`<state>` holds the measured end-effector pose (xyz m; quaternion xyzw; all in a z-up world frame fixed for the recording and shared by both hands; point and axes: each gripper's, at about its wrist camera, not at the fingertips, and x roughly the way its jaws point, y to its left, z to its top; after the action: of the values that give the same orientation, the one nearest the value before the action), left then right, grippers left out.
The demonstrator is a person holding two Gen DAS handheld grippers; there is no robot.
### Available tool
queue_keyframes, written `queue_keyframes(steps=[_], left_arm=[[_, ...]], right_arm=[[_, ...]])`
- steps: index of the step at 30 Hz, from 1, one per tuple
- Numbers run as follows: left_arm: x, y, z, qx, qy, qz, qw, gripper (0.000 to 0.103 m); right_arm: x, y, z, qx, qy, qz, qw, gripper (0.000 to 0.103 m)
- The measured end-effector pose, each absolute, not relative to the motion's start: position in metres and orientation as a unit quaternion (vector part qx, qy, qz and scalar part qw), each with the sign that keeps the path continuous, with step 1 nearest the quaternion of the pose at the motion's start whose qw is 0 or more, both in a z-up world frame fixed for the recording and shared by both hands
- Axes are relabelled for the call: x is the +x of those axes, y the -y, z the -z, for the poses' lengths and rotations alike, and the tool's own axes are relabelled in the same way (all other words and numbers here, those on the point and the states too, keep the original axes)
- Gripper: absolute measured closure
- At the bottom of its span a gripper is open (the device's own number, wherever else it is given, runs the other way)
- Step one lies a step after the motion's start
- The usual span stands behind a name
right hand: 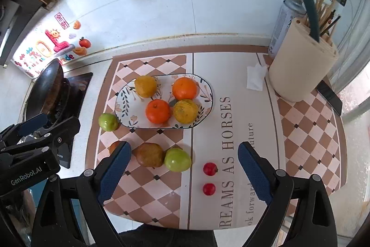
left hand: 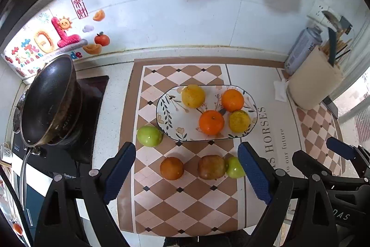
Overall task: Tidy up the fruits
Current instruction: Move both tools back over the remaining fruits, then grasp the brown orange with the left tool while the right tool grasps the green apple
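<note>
An oval patterned plate [left hand: 166,117] [right hand: 124,108] on the checkered mat holds two oranges [left hand: 211,122] [right hand: 184,88] and two yellow citrus fruits [left hand: 193,96] [right hand: 185,111]. A green apple [left hand: 149,136] [right hand: 108,121] rests against the plate's left rim. On the mat nearer me lie a brown-orange fruit [left hand: 172,168], a brown fruit [left hand: 211,167] [right hand: 149,154] and a second green apple [left hand: 234,168] [right hand: 177,159]. Two small red fruits [right hand: 210,169] lie to the right. My left gripper [left hand: 186,171] hangs open above the near fruits, empty. My right gripper [right hand: 185,174] is open and empty too.
A black pan [left hand: 49,101] sits on a stove at the left. At the back right stand a beige utensil holder [right hand: 300,66], a spray can [right hand: 283,22] and a tissue [right hand: 255,76]. A dark phone [right hand: 329,97] lies at the right edge.
</note>
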<state>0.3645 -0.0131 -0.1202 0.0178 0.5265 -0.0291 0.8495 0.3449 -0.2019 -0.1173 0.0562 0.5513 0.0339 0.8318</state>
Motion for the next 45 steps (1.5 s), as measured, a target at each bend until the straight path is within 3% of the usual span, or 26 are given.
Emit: queue_keyframes(steps=[11,20,22,23,33,40,45], left_arm=[[0.334,0.012,0.097,0.007,-0.508,0.04,0.86,0.013],[0.34,0.006,0.105,0.002,-0.511,0.029,0.859,0.013],[0.346,0.004,0.114,0.007,-0.519,0.025,0.854,0.008],[0.348,0.002,0.117,0.008,-0.522,0.022,0.852,0.001],[0.384,-0.04,0.209,-0.022,-0.616,-0.037,0.787,0.001],[0.397,-0.059,0.28,-0.082,-0.693,-0.049,0.715,0.001],[0.397,-0.057,0.314,-0.105,-0.721,-0.047,0.683,0.001]], right_arm=[[0.316,0.203,0.084,0.069,-0.527,-0.041,0.846,0.007],[0.324,0.206,0.096,0.095,-0.536,-0.053,0.837,0.007],[0.33,0.209,0.109,0.11,-0.546,-0.058,0.829,0.007],[0.334,0.211,0.117,0.119,-0.551,-0.061,0.823,0.007],[0.38,0.218,0.264,0.193,-0.66,-0.063,0.723,0.008],[0.39,0.218,0.335,0.233,-0.697,-0.063,0.675,0.023],[0.394,0.208,0.356,0.233,-0.709,-0.067,0.662,0.027]])
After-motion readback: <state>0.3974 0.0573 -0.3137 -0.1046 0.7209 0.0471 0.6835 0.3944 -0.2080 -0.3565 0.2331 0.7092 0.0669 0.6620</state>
